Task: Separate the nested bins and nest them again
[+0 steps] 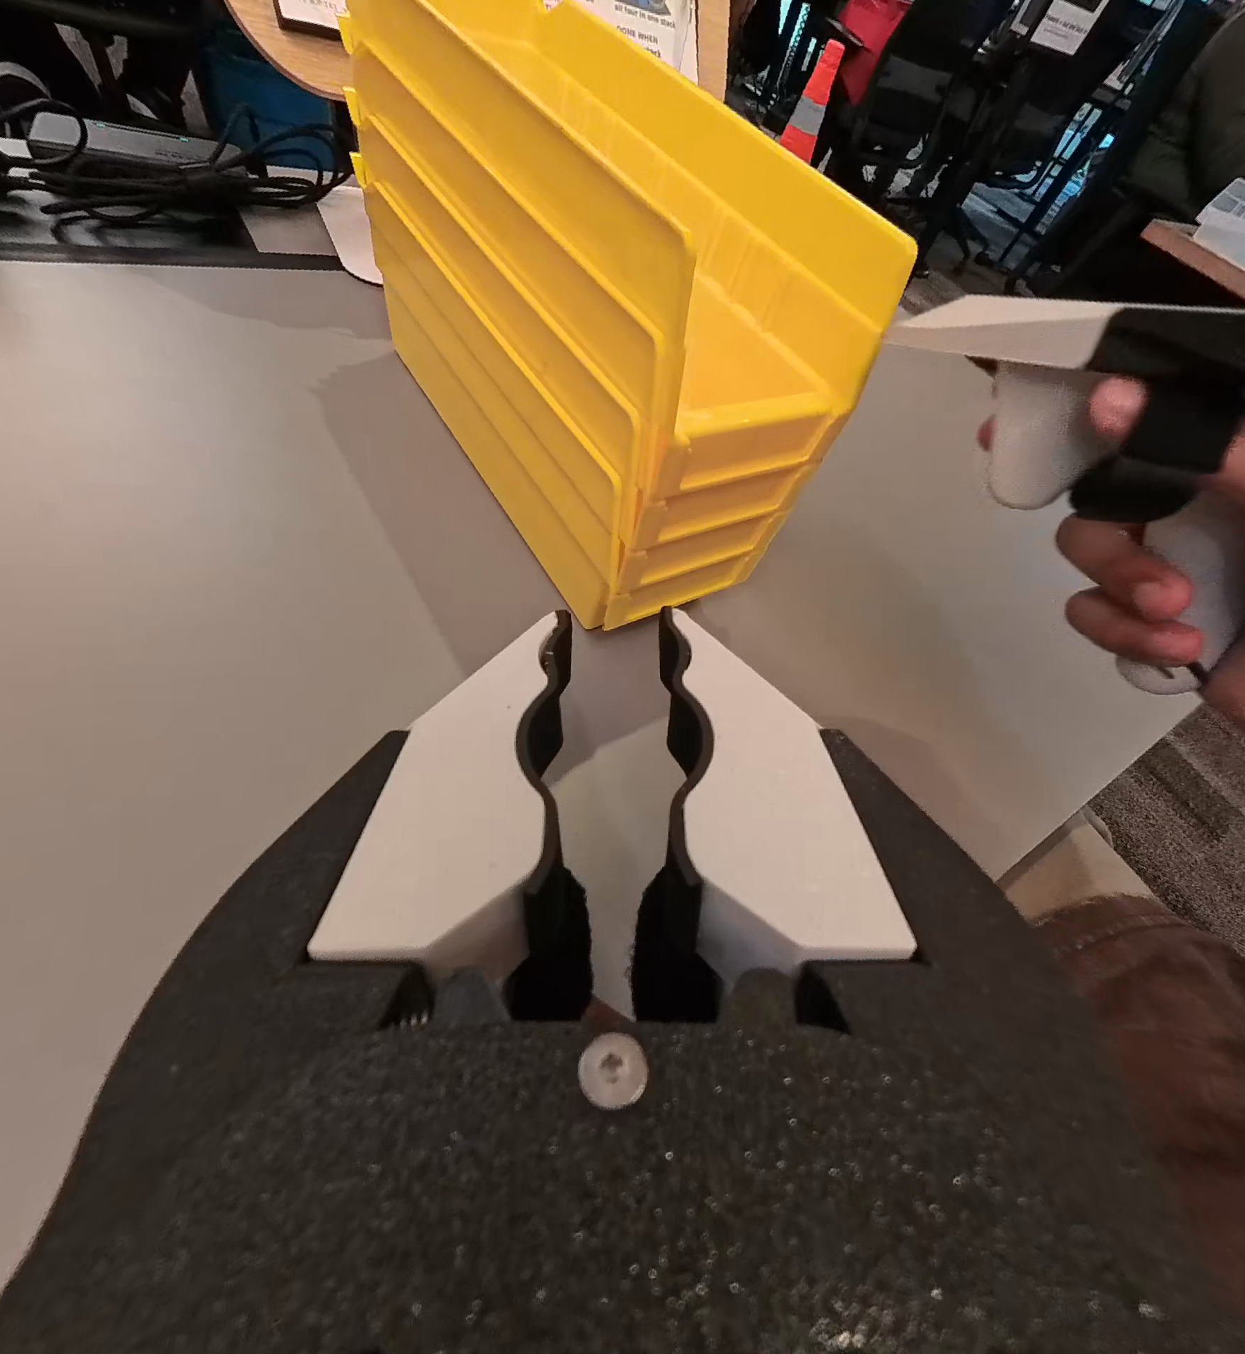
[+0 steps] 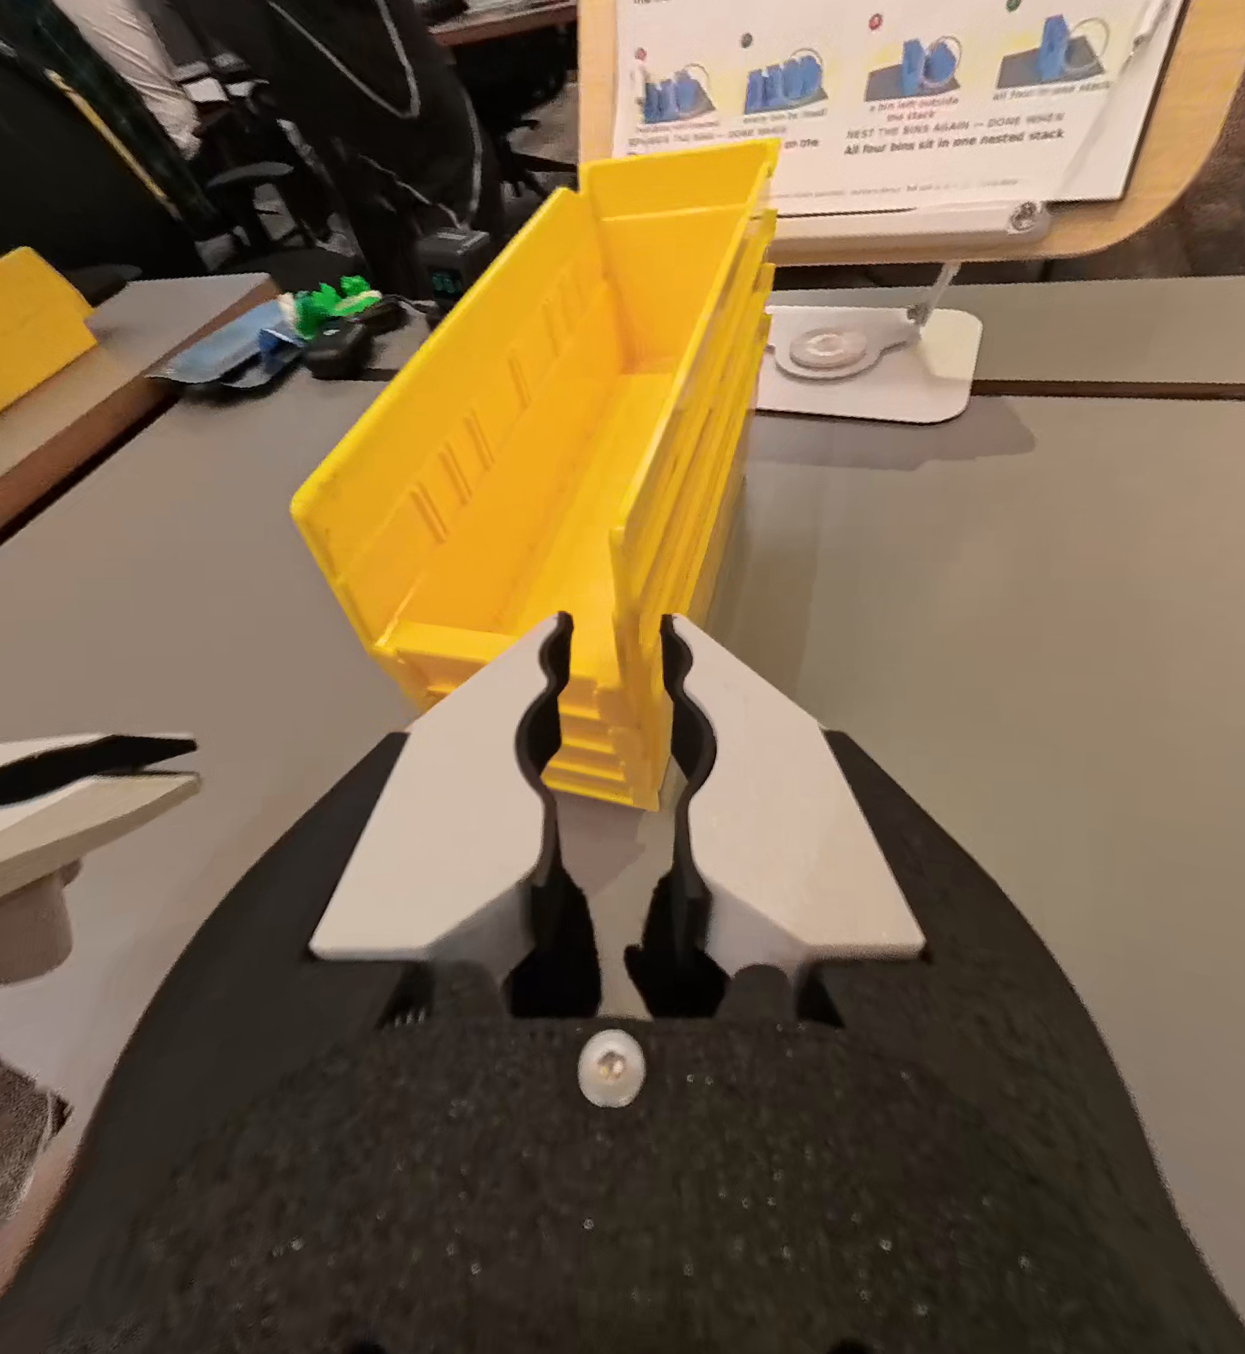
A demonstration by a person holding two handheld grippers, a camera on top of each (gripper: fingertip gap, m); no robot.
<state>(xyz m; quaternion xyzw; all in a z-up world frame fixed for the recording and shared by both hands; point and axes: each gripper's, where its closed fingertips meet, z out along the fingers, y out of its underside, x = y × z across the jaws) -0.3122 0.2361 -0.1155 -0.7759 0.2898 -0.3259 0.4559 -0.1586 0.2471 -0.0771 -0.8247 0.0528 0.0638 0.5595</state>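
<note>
— Nearest in the left wrist view: the grey-and-black left gripper (image 1: pixel 616 623), jaws slightly parted, holding nothing, tips by the stack of nested yellow plastic bins (image 1: pixel 605 352) on the grey tabletop (image 1: pixel 129 513). Four bins, I think.

— And the right wrist view?

— The right gripper (image 2: pixel 616 630) is slightly parted too, empty, straddling the stack's near corner. Nothing separated yet; everything remains.

Both views look forward along their own tongs, angled down at the grey surface (image 1: pixel 165 513), close to the stack of yellow bins (image 1: pixel 605 352). The left wrist view faces the stack's near corner. The right wrist view looks lengthwise into the stack (image 2: pixel 532 476) from its open end. They share the stack and surrounding surface.
</note>
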